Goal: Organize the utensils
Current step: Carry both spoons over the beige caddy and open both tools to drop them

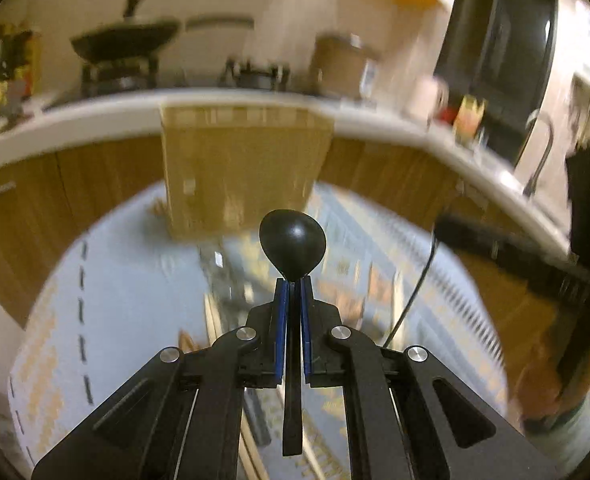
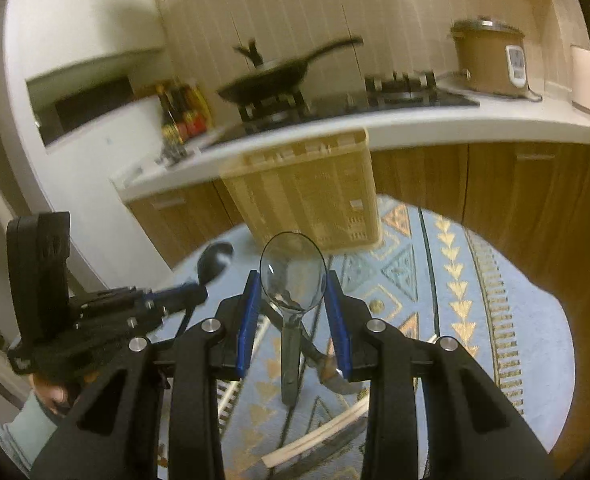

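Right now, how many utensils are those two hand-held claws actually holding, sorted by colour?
Black oval-bowled plastic spoon, clamped in the left gripper: 1
Clear see-through plastic spoon, pinched by its bowl in the right gripper: 1
Total: 2

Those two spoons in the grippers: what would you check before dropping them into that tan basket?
1. Left gripper clamped on black spoon: ok, pads pinch its neck.
2. Right gripper holding clear spoon: ok, bowl sits between the pads.
3. Utensil basket upright on the blue patterned cloth: ok.
4. Room inside basket: cannot tell, opening blurred.
5. Grippers apart from each other: ok, left one sits off to the side.
6. Leftover utensils on cloth: not ok, wooden chopsticks remain.
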